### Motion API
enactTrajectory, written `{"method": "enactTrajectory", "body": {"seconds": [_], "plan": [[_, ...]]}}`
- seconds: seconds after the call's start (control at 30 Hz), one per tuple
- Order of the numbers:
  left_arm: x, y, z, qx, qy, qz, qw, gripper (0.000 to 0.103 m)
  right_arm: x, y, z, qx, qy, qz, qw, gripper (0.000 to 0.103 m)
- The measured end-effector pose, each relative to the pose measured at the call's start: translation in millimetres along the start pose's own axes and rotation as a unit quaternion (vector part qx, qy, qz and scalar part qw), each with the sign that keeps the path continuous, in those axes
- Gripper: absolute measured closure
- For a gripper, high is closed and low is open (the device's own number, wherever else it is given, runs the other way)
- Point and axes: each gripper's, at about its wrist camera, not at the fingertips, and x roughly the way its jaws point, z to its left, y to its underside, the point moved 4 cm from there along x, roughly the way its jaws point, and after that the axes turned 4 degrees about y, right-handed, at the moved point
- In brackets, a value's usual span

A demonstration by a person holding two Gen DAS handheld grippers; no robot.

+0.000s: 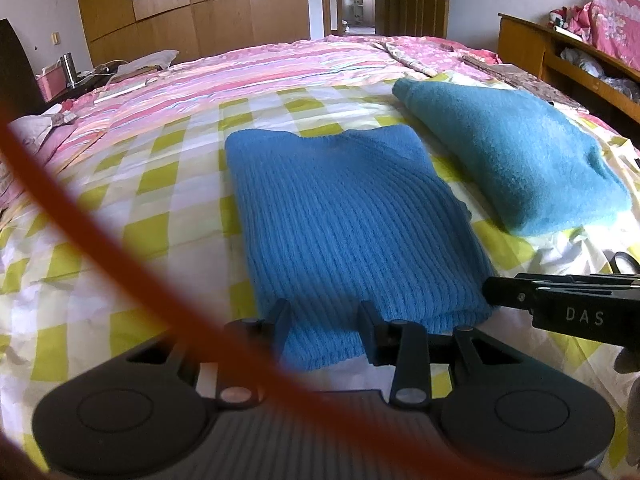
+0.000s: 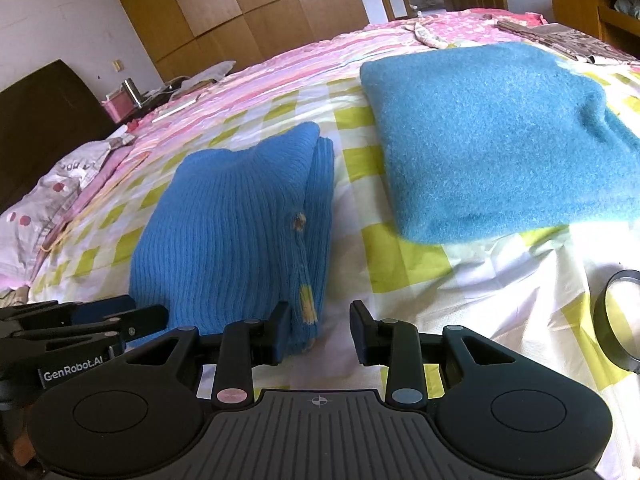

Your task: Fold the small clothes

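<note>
Ribbed blue knit sweater (image 1: 344, 216): folded to a thick rectangle, lying on the bed's yellow-and-white checked sheet (image 1: 132, 216), near edge between the fingers of the left gripper (image 1: 325, 330), whose jaws stand apart. Right gripper (image 2: 320, 330): jaws parted, holding nothing, at the sweater's near right corner. Fuzzy teal sweater (image 2: 492, 148): folded flat, just beside on the right. Pink striped quilt (image 1: 240, 68): beyond. Black-rimmed lens (image 2: 618, 320): round, at far right.

Two black claws (image 1: 326, 330) (image 2: 320, 330), ribbed grey bases, pink and blue pivot caps, white "GenRobot.AI" lettering.
</note>
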Motion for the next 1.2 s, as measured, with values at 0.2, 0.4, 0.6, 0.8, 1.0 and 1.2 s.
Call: {"method": "enactTrajectory", "body": {"seconds": [0.2,0.4,0.6,0.8,1.0,1.2], "plan": [[2.4,2.1,-0.3,0.003,-0.005,0.002,1.0,0.058,1.9,1.2,-1.2,-0.001,-0.001,0.001,1.0,0.07],[3.0,4.5,-1.4,0.007,-0.01,0.005,0.9999,0.054,1.8,1.6,-2.3,0.002,0.0,0.002,1.0,0.067],[-2.3,13.1,3.1,-0.005,-0.012,0.013,0.9998,0.05,-7.9,10.3,-2.6,0.014,0.003,0.002,1.0,0.067],[-13.5,31.8,4.1,-0.018,-0.012,0.018,0.9996,0.045,-22.2,22.8,2.4,0.012,0.017,-0.012,1.0,0.067],[-24.0,52.2,3.0,-0.02,-0.019,0.019,0.9994,0.037,-34.1,42.2,17.7,0.001,0.018,-0.015,1.0,0.066],[-29.7,71.8,7.6,-0.032,-0.023,0.027,0.9989,0.034,-43.0,58.8,28.0,0.001,0.018,-0.012,1.0,0.064]]}}
